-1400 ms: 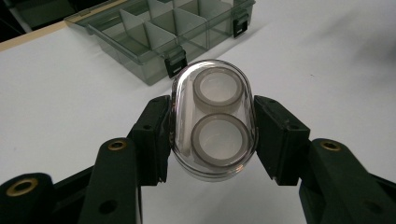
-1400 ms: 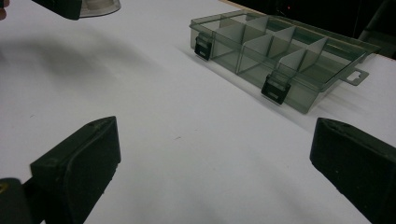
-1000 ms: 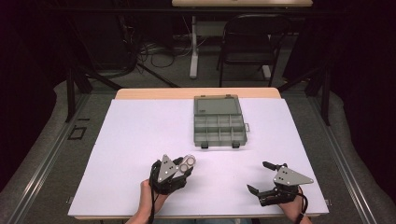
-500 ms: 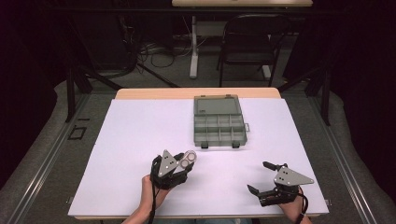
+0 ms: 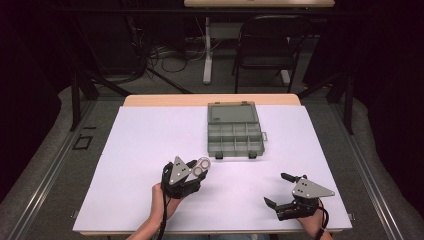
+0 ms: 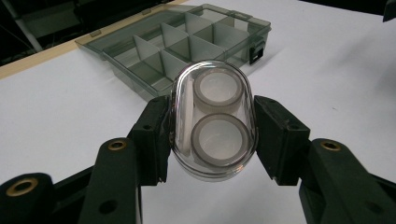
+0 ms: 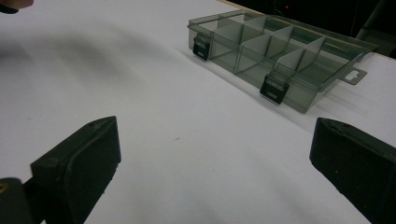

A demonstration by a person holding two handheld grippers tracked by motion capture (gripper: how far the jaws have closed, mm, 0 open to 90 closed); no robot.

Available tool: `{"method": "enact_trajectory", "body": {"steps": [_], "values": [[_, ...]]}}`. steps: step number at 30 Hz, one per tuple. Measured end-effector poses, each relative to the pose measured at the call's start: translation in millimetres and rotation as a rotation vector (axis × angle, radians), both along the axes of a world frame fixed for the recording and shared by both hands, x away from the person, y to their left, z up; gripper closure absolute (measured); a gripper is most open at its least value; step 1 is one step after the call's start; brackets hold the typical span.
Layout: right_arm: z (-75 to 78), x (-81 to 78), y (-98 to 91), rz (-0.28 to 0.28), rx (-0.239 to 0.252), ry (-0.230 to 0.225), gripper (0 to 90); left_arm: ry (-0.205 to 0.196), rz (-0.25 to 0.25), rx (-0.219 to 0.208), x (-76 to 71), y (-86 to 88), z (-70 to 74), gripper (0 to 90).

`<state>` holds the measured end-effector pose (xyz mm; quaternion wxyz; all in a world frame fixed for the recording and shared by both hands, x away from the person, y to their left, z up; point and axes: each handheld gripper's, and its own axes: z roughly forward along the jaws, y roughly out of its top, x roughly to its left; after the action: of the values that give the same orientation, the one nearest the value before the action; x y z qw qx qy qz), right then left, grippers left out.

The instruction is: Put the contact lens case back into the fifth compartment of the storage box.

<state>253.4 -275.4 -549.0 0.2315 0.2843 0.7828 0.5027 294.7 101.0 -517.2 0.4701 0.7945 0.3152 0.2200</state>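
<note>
Left claw (image 6: pixel 212 135): I grip a clear capsule (image 6: pixel 214 122) with two rings.
Right claw (image 7: pixel 219 163): wide, above my white surface (image 7: pixel 154 116).
Organizer box (image 5: pixel 235 131): open.

This looks like a lab or recording studio: a tabletop (image 5: pixel 150 150) under a plain white sheet stands in a dark room, with cables (image 5: pixel 160 55) on the grey floor (loosely coiled), a folding chair (image 5: pixel 265 45) and black stand legs (image 5: pixel 82 85) behind.

Dark room; folding chair (image 5: pixel 265 45), cables (image 5: pixel 165 52) on grey floor (image 5: pixel 45 150).
</note>
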Motion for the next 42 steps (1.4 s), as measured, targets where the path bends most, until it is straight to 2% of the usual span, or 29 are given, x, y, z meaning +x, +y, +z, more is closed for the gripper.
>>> {"method": "enact_trajectory", "body": {"steps": [7,21,29,42], "values": [[-1.3,0.1,1.2,0.004,0.000,0.010,1.6,-0.007,0.007,-0.016,8.9,-1.1,4.1,49.2],[-1.2,0.1,0.5,0.000,0.003,0.010,1.7,-0.015,0.006,-0.011,22.1,-5.9,11.3,49.2],[-1.3,0.5,0.2,0.000,0.003,0.010,1.7,-0.032,0.010,-0.006,29.6,-6.9,17.3,49.2],[-1.1,1.0,-0.5,-0.003,0.005,0.008,1.8,-0.037,0.008,-0.019,41.1,-12.3,22.0,49.2]]}}
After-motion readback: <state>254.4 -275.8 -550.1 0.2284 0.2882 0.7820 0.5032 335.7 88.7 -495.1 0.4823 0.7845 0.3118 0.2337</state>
